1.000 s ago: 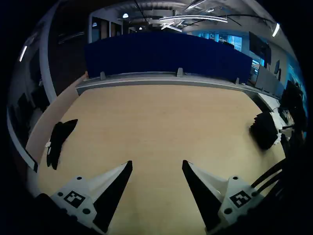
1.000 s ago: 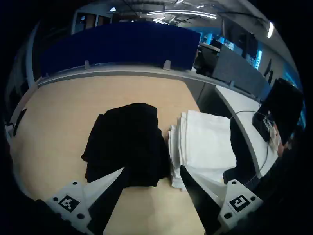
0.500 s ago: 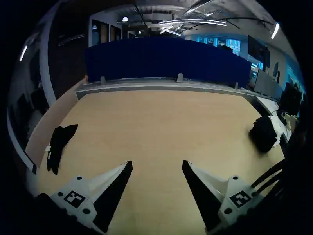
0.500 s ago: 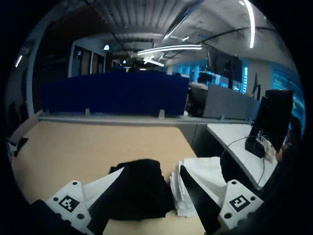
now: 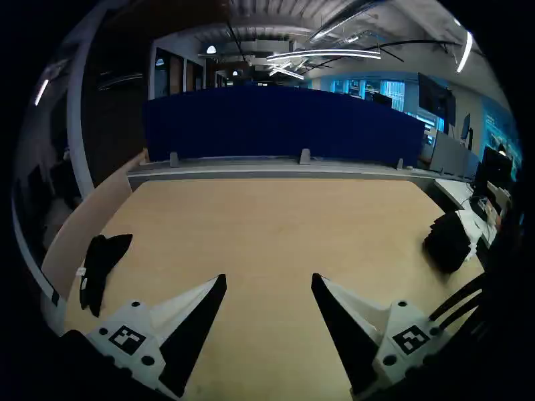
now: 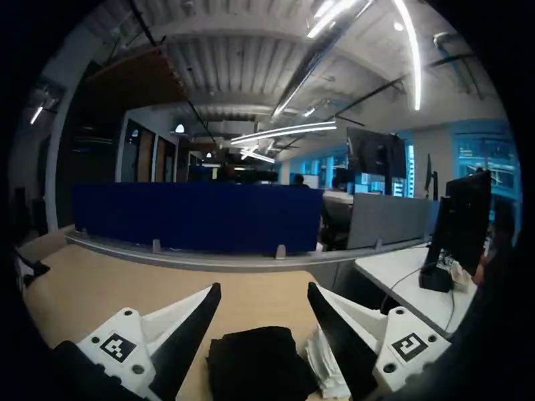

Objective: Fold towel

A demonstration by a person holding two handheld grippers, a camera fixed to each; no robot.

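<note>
Over at the right end of the room, the right gripper view has swung up. 1 second ago it looked down on the cloth; now it takes in the ribbed ceiling with its strip lights, a neighbouring white desk and a dark monitor. The left gripper view has tipped up only a little.

The wooden desk lies bare across its middle, so there is plenty of flat space for spreading a towel. A blue partition closes off its far edge.

The black towel sits heaped at the desk's right end, now low in the right gripper view and just under the fingers. A stack of white towels touches its right side. From the left gripper view the same dark heap is well off to the right.

The right gripper has its 2 fingers spread as before, gripping nothing. The left gripper hovers over bare wood, likewise spread and empty. My reading is that no towel has been taken yet and folding has not begun. The right hand seems to be levelling out near the heap, not lifting from it.

A small dark cloth lies near the desk's left edge.
</note>
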